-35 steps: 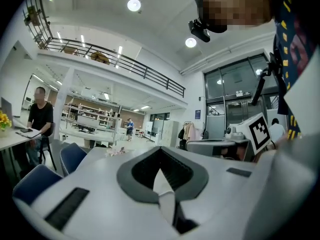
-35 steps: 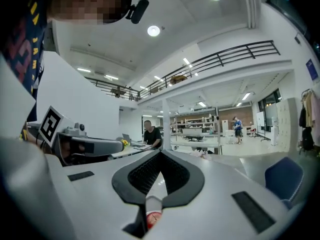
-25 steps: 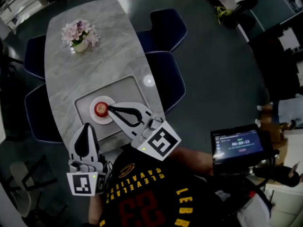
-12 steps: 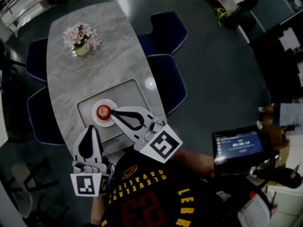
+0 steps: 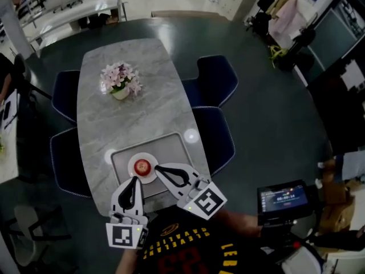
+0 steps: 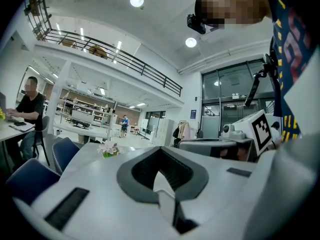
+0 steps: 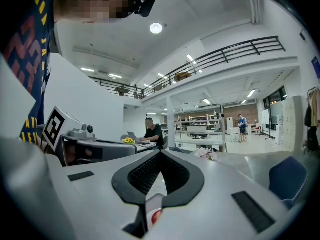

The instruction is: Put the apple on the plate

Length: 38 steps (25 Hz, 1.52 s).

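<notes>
A red apple (image 5: pixel 142 166) sits on a small white plate (image 5: pixel 132 163), which lies in a grey tray (image 5: pixel 171 150) at the near end of the marble table (image 5: pixel 137 107). My right gripper (image 5: pixel 157 168) is shut with its tip just right of the apple, close to the plate's rim, and holds nothing. In the right gripper view the right gripper (image 7: pixel 160 153) shows the apple (image 7: pixel 155 216) through the gap low between its pads. My left gripper (image 5: pixel 136 180) is shut and empty at the tray's near edge, just below the plate. In its own view the left gripper (image 6: pixel 160 150) points along the table.
A pot of pink flowers (image 5: pixel 121 80) stands at the table's far half. Dark blue chairs (image 5: pixel 215 81) line both long sides. A tablet screen (image 5: pixel 283 198) is mounted at my right. A person (image 6: pixel 29 106) sits at a desk far off.
The head view has risen and pulled back, so the table looks smaller. My right gripper's tip has drawn slightly away from the apple, which stays on the plate. The left gripper came nearer the tray.
</notes>
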Each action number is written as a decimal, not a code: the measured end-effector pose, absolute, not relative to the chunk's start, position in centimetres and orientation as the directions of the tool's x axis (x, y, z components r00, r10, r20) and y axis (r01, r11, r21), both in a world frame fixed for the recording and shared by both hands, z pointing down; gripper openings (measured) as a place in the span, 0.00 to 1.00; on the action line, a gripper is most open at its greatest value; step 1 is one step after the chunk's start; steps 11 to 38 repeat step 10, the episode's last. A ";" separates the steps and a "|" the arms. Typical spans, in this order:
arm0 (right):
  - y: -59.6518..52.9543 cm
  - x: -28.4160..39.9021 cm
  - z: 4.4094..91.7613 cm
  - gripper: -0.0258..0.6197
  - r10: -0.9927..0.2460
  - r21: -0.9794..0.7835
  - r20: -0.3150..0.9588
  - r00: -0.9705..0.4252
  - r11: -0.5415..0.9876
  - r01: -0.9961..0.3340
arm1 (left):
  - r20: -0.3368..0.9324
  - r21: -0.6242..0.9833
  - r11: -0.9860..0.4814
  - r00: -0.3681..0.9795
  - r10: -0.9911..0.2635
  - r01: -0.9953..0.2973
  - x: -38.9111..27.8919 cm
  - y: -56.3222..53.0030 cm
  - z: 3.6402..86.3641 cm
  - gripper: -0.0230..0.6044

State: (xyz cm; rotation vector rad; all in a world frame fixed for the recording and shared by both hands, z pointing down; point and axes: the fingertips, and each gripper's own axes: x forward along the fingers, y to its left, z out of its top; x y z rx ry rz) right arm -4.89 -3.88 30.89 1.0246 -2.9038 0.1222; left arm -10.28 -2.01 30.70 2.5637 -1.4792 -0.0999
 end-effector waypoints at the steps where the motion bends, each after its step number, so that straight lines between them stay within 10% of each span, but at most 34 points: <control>1: -4.0 -5.0 30.9 0.05 -0.623 -0.052 0.084 -0.778 0.777 -0.627 | 0.028 0.186 -0.491 0.504 -0.863 -0.851 -10.3 -2.2 30.6 0.04; 38: -4.5 -5.4 31.0 0.05 -0.626 -0.049 0.106 -0.772 0.773 -0.633 | 0.038 0.203 -0.487 0.504 -0.863 -0.850 -11.0 -2.7 30.9 0.04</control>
